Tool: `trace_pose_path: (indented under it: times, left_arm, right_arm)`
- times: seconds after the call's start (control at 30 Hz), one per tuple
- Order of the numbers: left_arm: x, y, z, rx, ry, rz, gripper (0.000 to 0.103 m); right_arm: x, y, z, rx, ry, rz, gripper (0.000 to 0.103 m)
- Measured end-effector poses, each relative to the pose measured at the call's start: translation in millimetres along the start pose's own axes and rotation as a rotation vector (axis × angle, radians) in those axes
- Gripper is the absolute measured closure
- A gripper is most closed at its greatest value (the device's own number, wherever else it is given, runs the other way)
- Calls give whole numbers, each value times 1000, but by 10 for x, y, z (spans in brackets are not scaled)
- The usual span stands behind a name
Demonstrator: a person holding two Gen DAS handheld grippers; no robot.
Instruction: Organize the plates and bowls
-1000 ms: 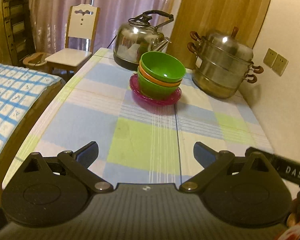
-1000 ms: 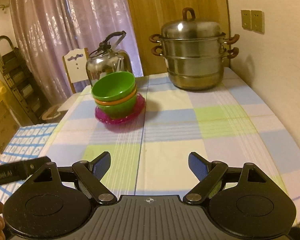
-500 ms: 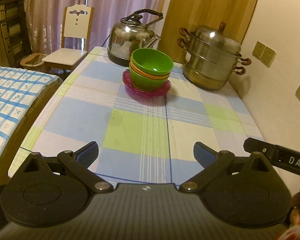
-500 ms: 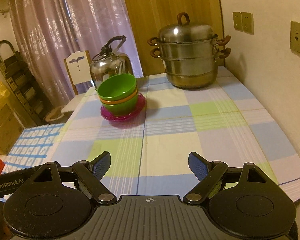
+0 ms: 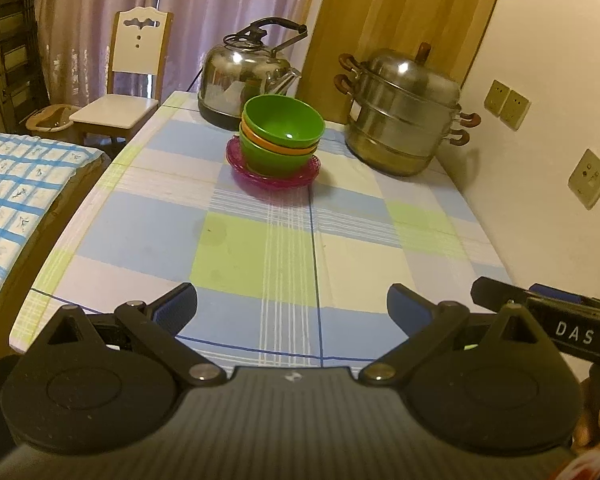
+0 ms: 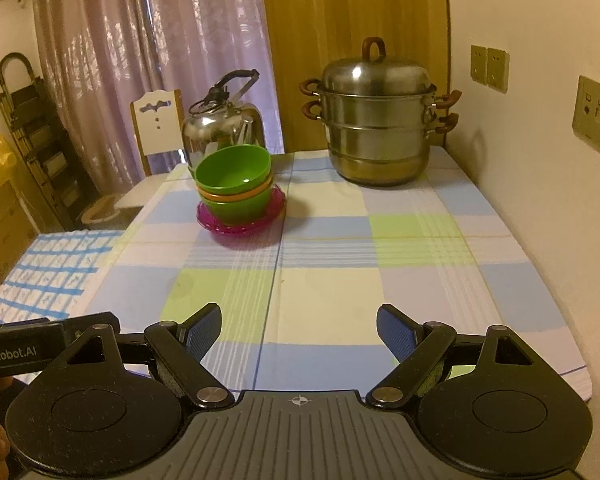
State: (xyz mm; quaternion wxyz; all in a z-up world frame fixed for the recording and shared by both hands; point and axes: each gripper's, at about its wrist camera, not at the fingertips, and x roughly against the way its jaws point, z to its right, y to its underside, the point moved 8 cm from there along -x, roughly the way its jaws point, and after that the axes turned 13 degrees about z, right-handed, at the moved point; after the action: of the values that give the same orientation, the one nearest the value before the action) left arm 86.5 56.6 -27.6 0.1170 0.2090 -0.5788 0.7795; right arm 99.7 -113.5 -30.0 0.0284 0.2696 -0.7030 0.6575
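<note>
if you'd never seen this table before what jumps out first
The bright stack of green and orange bowls on the magenta plates stands out, toward the table's far left. Behind it sits a shiny kettle, with a big lidded steamer pot at the far right by the wall. Both tools, left and right, are open and empty.

desk: checked cloth in blue, green, white | far left: steel kettle | far right: tiered steel steamer pot by the wall | before the kettle: magenta plates, probably several stacked, carrying nested green and orange bowls | near half bare
</note>
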Motion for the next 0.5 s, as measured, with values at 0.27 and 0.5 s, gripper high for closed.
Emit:
trace_pose_path:
  times: [0.27, 0.5]
  left_arm:
    - [17, 3, 27, -59, -33, 21, 2]
    - [10, 19, 23, -62, -41, 18, 2]
  right_arm:
    - [22, 9, -20, 18, -5, 0, 19]
    - [15, 28, -7, 13, -2, -2, 19]
